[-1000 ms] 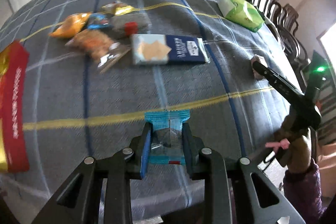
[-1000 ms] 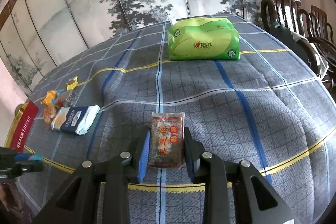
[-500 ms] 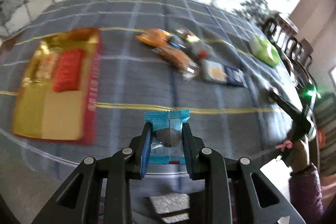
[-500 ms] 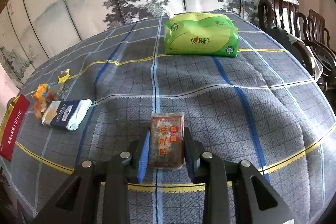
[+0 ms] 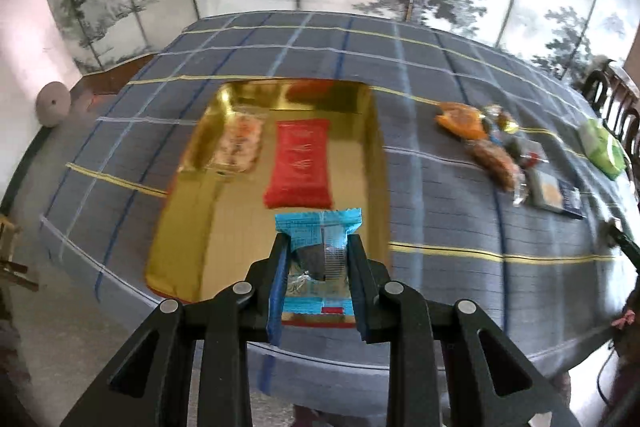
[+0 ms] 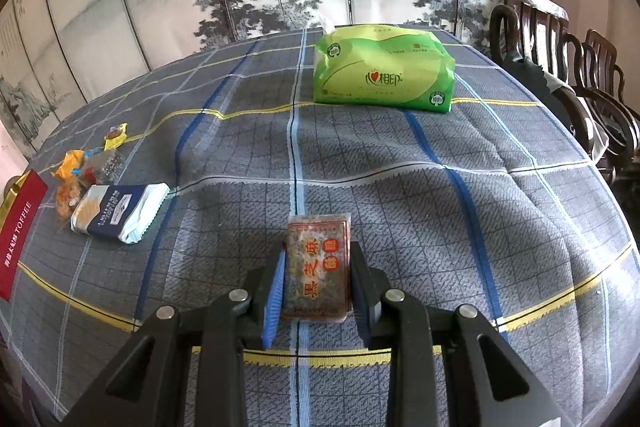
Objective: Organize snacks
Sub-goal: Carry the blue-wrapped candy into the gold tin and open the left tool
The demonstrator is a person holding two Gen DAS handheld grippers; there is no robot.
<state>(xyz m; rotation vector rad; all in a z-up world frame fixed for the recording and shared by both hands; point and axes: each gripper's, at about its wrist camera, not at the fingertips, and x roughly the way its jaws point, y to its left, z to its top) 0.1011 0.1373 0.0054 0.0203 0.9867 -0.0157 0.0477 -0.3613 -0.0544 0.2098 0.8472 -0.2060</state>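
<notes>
My left gripper (image 5: 318,247) is shut on a blue snack packet (image 5: 318,259) and hangs over the near end of the gold box (image 5: 192,227). Inside the box lie a red packet (image 5: 301,165) and a pale clear-wrapped snack (image 5: 240,143). My right gripper (image 6: 316,259) is shut on a brown sesame snack packet (image 6: 318,267), held above the checked tablecloth (image 6: 400,195). A pile of loose snacks (image 5: 492,151) lies right of the box, with a navy-and-white cracker pack (image 6: 118,213) among them.
A green tissue pack (image 6: 384,67) stands at the far side of the table. The box's red outer wall (image 6: 20,231) shows at the left edge of the right wrist view. Dark wooden chairs (image 6: 568,59) line the right side. A painted screen runs behind the table.
My left gripper has swung left with the blue packet, from over the bare cloth to above the gold box. The right gripper has barely moved, still gripping the brown packet.
</notes>
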